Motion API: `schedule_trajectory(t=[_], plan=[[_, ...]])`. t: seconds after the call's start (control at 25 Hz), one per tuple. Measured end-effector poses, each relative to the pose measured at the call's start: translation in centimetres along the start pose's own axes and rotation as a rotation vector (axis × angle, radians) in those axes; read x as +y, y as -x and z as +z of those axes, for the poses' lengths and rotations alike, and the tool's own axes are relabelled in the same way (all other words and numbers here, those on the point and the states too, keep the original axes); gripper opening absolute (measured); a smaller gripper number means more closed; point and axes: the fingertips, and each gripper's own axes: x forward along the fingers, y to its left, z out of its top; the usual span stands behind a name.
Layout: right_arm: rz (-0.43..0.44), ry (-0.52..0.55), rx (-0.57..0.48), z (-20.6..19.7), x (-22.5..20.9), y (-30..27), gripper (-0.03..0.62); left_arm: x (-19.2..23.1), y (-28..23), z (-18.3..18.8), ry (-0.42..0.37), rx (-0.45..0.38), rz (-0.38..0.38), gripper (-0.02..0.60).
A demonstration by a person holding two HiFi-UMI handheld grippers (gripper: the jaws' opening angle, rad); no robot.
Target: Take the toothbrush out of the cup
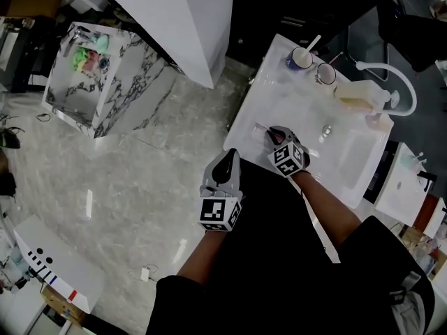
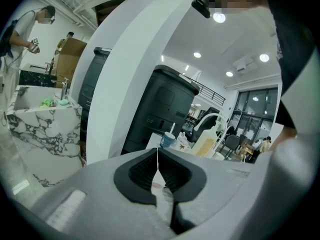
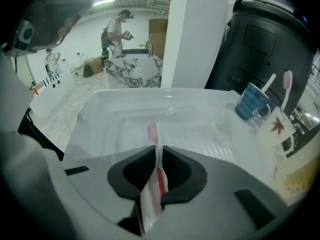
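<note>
While the left gripper (image 2: 158,151) hung just beside the near corner of the white washbasin (image 3: 125,109), its jaws pressed together with nothing between them, the right gripper (image 3: 157,149) pointed steeply down over the bowl; its pads were clamped on the handle of the pink and white toothbrush (image 3: 153,133), whose head stuck out past the jaw tips above the bare basin floor, well apart from either cup. Farther along, on the basin's back ledge, the blue cup (image 3: 251,106) stood upright with a white-handled brush (image 3: 269,82) leaning in it; just beside it stood the white cup (image 3: 274,126) printed with a red leaf, a pink brush (image 3: 287,84) rising from it. Beyond these, in the head view, a pale bottle (image 1: 360,93) lay near the curved white tap (image 1: 391,75); across the floor stood a marble counter (image 1: 98,68).
</note>
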Motion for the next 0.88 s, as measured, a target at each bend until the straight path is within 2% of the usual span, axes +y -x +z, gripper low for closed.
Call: schedule_trajectory(t=[0.2, 0.44, 0.88], plan=[[-0.001, -0.024, -0.013, -0.4, -0.4, 0.5, 0.071, 1.6, 0.8, 0.5, 0.006, -0.019, 0.055, 0.021], [-0.01, -0.038, -0.008, -1.0, -1.0, 0.8, 0.077, 1.9, 1.9, 1.1, -0.011, -0.039, 0.072, 0.021], [-0.071, -0.071, -0.069, 0.8, -1.9, 4.3, 0.08, -0.1, 4.6, 2.2, -0.038, -0.092, 0.036, 0.021]])
